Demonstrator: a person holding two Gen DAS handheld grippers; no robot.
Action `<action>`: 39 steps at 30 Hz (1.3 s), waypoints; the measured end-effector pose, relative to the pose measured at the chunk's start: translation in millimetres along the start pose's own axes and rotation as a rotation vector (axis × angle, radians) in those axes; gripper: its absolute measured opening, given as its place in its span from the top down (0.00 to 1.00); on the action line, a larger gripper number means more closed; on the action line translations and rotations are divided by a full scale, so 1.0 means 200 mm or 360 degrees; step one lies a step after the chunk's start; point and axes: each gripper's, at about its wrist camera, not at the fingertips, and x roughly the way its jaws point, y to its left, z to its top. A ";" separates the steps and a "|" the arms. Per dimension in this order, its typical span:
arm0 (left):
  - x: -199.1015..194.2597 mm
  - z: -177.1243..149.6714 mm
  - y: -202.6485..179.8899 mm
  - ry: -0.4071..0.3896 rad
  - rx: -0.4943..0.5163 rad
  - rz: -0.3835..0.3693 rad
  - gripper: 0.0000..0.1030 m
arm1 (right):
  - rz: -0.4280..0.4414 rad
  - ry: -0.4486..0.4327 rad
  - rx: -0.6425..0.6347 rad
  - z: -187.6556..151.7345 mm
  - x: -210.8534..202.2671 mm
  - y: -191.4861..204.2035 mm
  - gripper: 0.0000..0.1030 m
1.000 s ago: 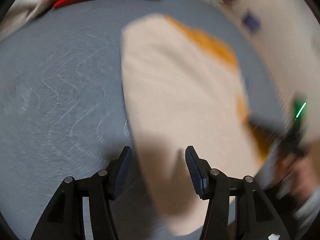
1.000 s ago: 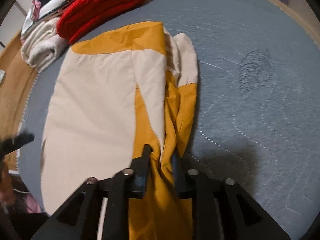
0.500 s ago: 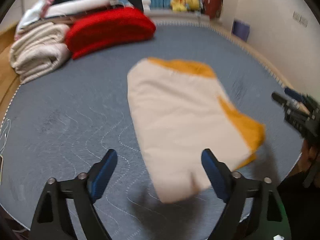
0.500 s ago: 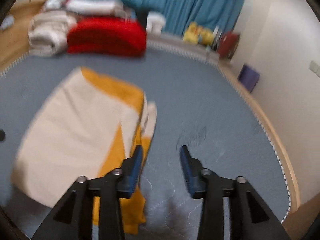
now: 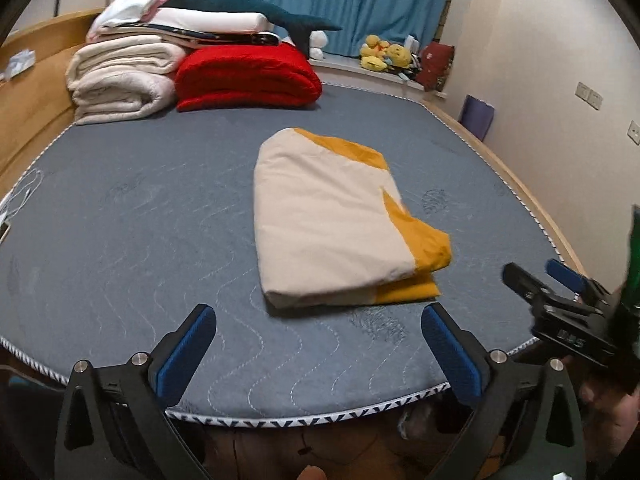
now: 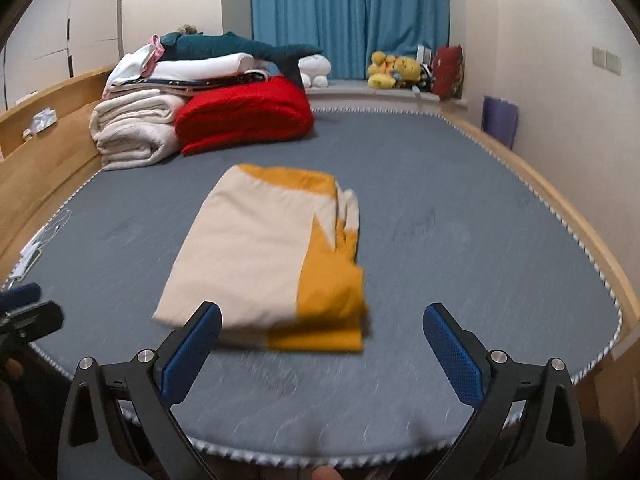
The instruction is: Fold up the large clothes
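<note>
A cream and mustard-yellow garment [image 5: 332, 224] lies folded into a flat rectangle on the grey quilted mattress [image 5: 140, 220]; it also shows in the right wrist view [image 6: 272, 256]. My left gripper [image 5: 318, 350] is wide open and empty, held back over the mattress's near edge, short of the garment. My right gripper [image 6: 320, 346] is wide open and empty, also back near the edge, just in front of the garment. The right gripper shows at the right of the left wrist view [image 5: 560, 300]; the left gripper tip shows at the left of the right wrist view [image 6: 28, 308].
A folded red blanket [image 5: 248, 76] and rolled cream blankets [image 5: 120, 84] with more bedding stacked on top sit at the far end of the mattress. A wooden bed frame [image 6: 44, 168] runs along the left. Plush toys [image 6: 390, 70] sit by the blue curtain [image 6: 348, 12].
My right gripper let go of the garment's yellow edge and opened wide. Both grippers pulled back and up from the garment to the mattress's near edge. The left gripper opened wider.
</note>
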 end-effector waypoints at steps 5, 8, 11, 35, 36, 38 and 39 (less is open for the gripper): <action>0.12 -0.08 0.02 0.0130 -0.0081 0.0074 0.01 | 0.0000 0.0036 0.0028 -0.10 -0.04 0.03 0.00; 0.14 -0.06 0.01 0.0080 -0.0023 0.0174 0.01 | -0.0015 0.0042 -0.0004 -0.11 0.00 0.06 0.00; 0.18 -0.06 0.02 0.0071 -0.0038 0.0189 0.01 | -0.0039 0.0023 -0.0008 -0.10 0.03 0.08 0.00; 0.23 -0.07 0.03 0.0084 -0.0023 0.0185 0.01 | -0.0018 0.0052 -0.0128 -0.12 0.12 0.17 0.00; 0.23 -0.07 0.03 0.0083 -0.0023 0.0188 0.01 | -0.0017 0.0053 -0.0134 -0.12 0.12 0.18 0.00; 0.23 -0.07 0.04 0.0082 -0.0033 0.0184 0.01 | -0.0019 0.0054 -0.0143 -0.12 0.12 0.19 0.00; 0.23 -0.07 0.04 0.0082 -0.0036 0.0182 0.01 | -0.0017 0.0055 -0.0144 -0.12 0.12 0.19 0.00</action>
